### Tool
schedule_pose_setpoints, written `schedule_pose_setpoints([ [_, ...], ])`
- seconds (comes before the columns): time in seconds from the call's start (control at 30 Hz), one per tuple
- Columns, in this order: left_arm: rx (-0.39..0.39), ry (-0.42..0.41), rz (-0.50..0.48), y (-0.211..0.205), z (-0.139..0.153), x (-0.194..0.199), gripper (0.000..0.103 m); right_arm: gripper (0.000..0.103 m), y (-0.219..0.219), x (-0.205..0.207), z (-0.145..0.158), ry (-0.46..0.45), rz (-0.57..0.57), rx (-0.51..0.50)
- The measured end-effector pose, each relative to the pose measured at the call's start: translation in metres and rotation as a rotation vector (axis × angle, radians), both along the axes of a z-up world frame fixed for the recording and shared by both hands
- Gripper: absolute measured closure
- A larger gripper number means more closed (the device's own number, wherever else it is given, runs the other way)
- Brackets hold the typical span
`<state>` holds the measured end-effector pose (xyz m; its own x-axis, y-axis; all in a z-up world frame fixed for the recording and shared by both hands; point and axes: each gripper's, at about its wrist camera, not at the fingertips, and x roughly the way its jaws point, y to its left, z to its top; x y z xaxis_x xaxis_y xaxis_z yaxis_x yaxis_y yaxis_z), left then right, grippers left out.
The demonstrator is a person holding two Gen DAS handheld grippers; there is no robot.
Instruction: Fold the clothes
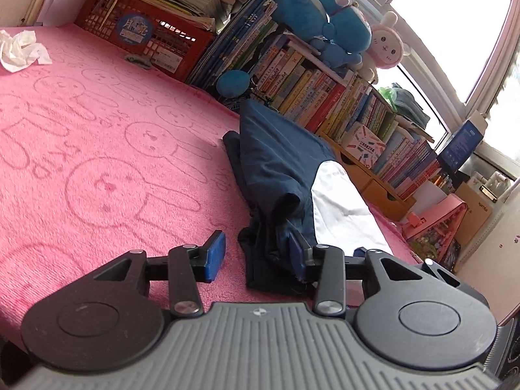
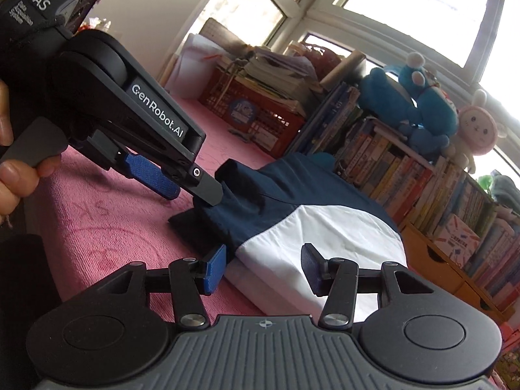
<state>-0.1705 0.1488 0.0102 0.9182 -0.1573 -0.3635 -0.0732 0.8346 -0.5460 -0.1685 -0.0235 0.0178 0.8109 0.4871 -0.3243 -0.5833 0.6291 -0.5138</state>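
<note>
On the pink towel-like cover (image 1: 97,149) a crumpled white tissue (image 1: 21,50) lies at the far left, well apart from everything else. Further right along the back stands a red crate (image 1: 143,29) stacked with papers, then a long row of books (image 1: 325,97) with blue plush toys (image 1: 325,22) and a pink-and-white rabbit plush (image 1: 388,45) on top. The navy and white garment (image 1: 282,169) lies in a narrow folded bundle on the right part of the cover, running from the books toward the near edge. The left gripper (image 1: 258,255) stands wide apart at the bundle's near end: its left finger rests over bare pink cover just beside the cloth, while its right finger is pressed against the dark folds, with cloth bunched between the two pads but not clamped. In the right wrist view the same left gripper (image 2: 191,188) comes in from the upper left, one tip touching the navy fabric. The right gripper (image 2: 263,268) is also spread wide, straddling the near corner of the garment (image 2: 308,224), its left pad at the navy-white seam and its right pad over the white panel.
</note>
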Motion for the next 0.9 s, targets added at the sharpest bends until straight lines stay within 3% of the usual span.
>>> schedule_pose_setpoints([
  [0.1, 0.018, -0.027, -0.027, 0.009, 0.016, 0.001, 0.063, 0.053, 0.013, 0.001, 0.0, -0.029, 0.014, -0.027],
  [0.3, -0.179, -0.067, -0.115, 0.036, 0.023, 0.01, 0.057, 0.047, 0.032, 0.0, -0.005, -0.098, 0.019, -0.093],
  [0.47, -0.259, -0.04, -0.133, 0.04, 0.016, 0.023, 0.056, 0.046, 0.056, 0.008, -0.007, -0.152, 0.013, -0.167],
  [0.53, -0.26, -0.021, -0.139, 0.041, 0.013, 0.029, 0.055, 0.061, 0.06, 0.012, -0.003, -0.142, 0.023, -0.17],
  [0.57, -0.26, -0.01, -0.142, 0.041, 0.012, 0.032, 0.053, 0.081, 0.06, 0.014, -0.001, -0.136, 0.027, -0.166],
  [0.6, -0.266, -0.001, -0.146, 0.042, 0.01, 0.035, 0.05, 0.084, 0.059, 0.015, 0.0, -0.143, 0.026, -0.161],
  [0.83, -0.452, 0.055, -0.198, 0.063, -0.014, 0.079, 0.042, 0.091, 0.058, 0.01, -0.01, -0.238, 0.021, -0.215],
  [0.87, -0.459, 0.069, -0.195, 0.063, -0.017, 0.087, 0.045, 0.091, 0.057, 0.009, -0.011, -0.253, 0.02, -0.225],
  [0.9, -0.453, 0.078, -0.191, 0.063, -0.017, 0.094, 0.067, 0.091, 0.057, 0.009, -0.013, -0.267, 0.019, -0.234],
])
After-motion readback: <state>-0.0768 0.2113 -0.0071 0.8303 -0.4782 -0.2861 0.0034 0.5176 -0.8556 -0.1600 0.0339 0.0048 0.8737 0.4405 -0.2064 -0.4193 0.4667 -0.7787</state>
